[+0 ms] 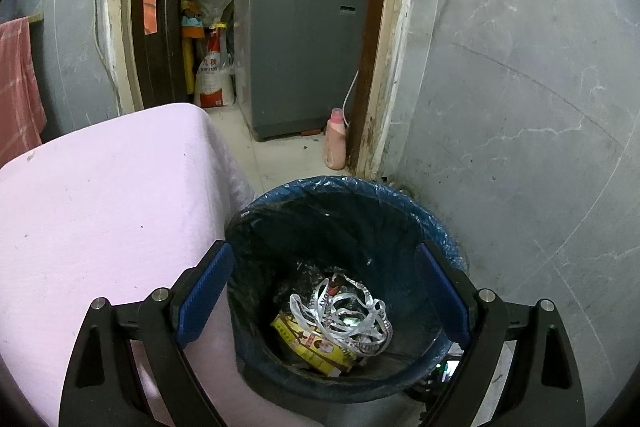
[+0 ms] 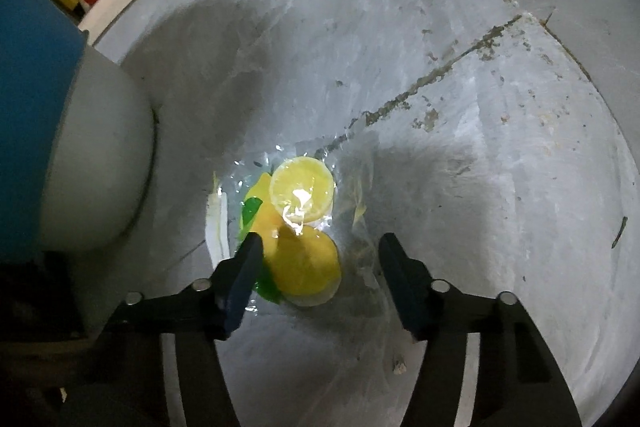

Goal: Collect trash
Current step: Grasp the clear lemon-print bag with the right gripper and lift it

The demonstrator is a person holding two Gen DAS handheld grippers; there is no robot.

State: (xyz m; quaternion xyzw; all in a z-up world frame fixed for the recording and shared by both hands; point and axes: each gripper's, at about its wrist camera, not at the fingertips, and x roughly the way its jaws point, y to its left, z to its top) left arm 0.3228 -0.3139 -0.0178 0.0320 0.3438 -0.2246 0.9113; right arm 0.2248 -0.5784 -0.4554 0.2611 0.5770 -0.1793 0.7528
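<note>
black jaws, blue pads [image 1: 204, 297], silver screws.

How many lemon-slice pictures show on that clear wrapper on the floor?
2. One lemon slice lies further from the right gripper; the other sits between its open fingers. The wrapper is crumpled, so more print may be hidden.

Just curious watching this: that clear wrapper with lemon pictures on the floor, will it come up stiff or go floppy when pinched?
Probably floppy: the lemon-print wrapper is thin, creased film lying flat on the floor. Likely very light too. Its glossy glare hints it may slip between the right gripper pads, whose jaws straddle it without pressing yet.
</note>
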